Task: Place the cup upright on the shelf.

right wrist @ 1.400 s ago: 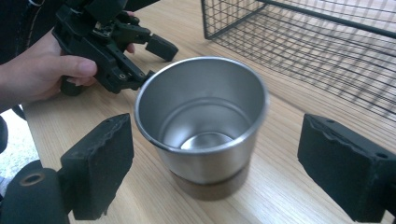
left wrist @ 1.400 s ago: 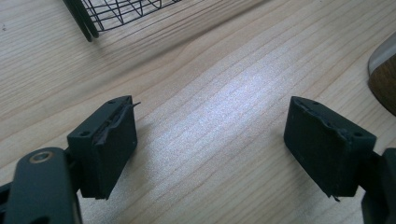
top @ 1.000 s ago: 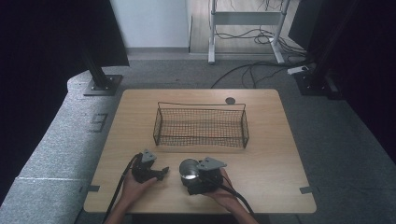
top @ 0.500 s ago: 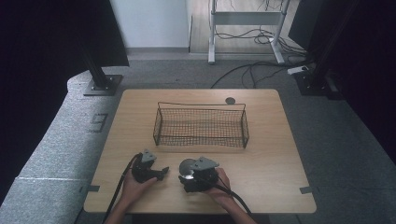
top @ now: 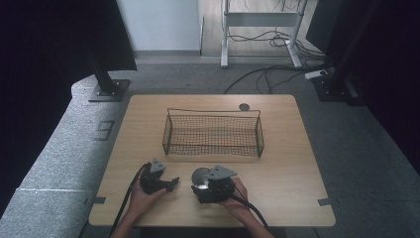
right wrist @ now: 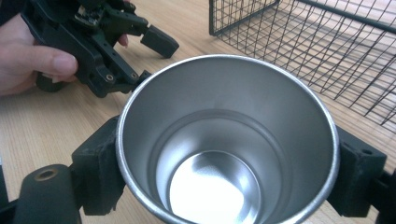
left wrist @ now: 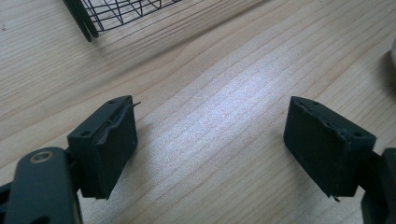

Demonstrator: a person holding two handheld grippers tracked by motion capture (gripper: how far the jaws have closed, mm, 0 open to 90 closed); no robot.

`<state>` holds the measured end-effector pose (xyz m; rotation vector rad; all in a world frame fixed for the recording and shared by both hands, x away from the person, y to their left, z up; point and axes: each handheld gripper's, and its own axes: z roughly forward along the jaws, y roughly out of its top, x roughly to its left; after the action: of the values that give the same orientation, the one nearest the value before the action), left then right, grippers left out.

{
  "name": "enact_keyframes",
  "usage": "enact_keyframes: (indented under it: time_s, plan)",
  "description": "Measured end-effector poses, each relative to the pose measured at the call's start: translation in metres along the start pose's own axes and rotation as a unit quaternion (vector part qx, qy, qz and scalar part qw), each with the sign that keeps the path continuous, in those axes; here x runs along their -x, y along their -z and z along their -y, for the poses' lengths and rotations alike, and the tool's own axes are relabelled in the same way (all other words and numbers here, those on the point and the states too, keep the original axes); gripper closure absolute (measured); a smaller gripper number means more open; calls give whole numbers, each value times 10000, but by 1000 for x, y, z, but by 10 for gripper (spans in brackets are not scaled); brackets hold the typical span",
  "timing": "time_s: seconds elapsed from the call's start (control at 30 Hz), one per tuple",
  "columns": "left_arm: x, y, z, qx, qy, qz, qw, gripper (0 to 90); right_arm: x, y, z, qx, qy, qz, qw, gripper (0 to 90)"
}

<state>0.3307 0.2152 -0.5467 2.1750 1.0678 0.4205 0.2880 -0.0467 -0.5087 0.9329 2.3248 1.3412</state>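
**Steel cup clamped in the right gripper near the table's front edge**

The shiny round stainless-steel cup (right wrist: 226,140) sits between the right gripper's (right wrist: 229,163) two black jaws, one jaw pressed against each side of its wall, its open mouth facing the camera and its polished bottom bare; in the high view the same cup (top: 200,177) shows as a pale metal disc at the front of that gripper (top: 207,184), low over the light wooden table (top: 277,163), near the front edge and slightly left of centre; whether it touches the wood cannot be told; the person's right hand (top: 236,194) grips the tool from behind, a cable trailing off toward the bottom edge.

Just to the left, near but apart, the left gripper (top: 171,182) is held in the person's left hand (top: 143,198); in its own view its jaws stand wide apart with nothing between them, the gripper (left wrist: 210,144) low over bare wood grain; in the right gripper view it lies beyond the cup's rim, fingers (right wrist: 35,58) wrapped around its body.

Farther back, at the middle of the table, stands the rectangular black wire-mesh basket (top: 213,133); one corner of it appears at the top of the left gripper view (left wrist: 121,11), and its mesh wall rises to the cup's upper right in the right gripper view (right wrist: 327,51); behind the basket, near the table's far edge, lies a small dark round disc (top: 243,106).
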Motion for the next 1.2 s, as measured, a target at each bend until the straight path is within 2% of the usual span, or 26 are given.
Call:
enact_keyframes:
  time_s: [0.57,1.13,1.2]
  plan:
    - [0,0,0,-2,-2,-1,10000,173,9,30,-16,431,-58,-1,9991,157]
    - [0,0,0,-4,1,1,10000,173,19,44,-25,587,-151,88,9981,159]
    - [0,0,0,-4,1,-4,10000,174,22,48,-29,679,-188,79,9975,159]
